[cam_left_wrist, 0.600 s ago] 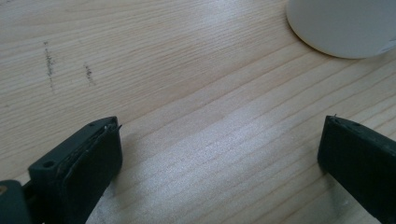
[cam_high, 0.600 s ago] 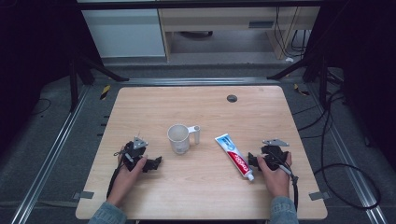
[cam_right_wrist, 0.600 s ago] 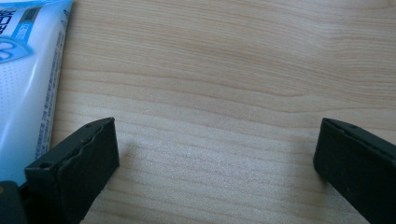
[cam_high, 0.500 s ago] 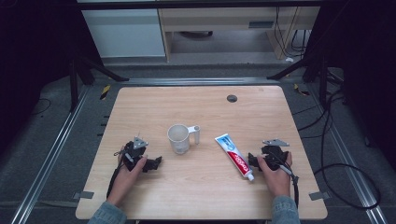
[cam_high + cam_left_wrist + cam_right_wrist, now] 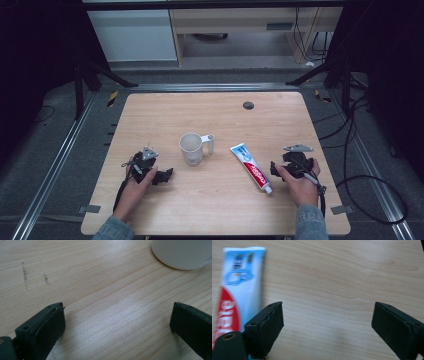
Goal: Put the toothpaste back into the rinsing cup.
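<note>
A white cup [image 5: 191, 148] with a handle stands upright near the table's middle; its rounded base [image 5: 182, 253] fills the upper right corner of the left gripper view. A toothpaste tube [image 5: 252, 167] lies flat to the right of the cup, cap toward the front edge, and its flat end [image 5: 238, 287] runs along the left side of the right gripper view. My left gripper [image 5: 165, 176] rests low on the table left of the cup, open, jaws [image 5: 117, 322] wide over bare wood. My right gripper [image 5: 274, 170] sits just right of the tube, open [image 5: 327, 325], nothing between its fingers.
The wooden table [image 5: 225, 120] has a small dark grommet [image 5: 248, 105] near its back right. Metal rails and cables run along the floor on both sides, and shelving stands behind the table.
</note>
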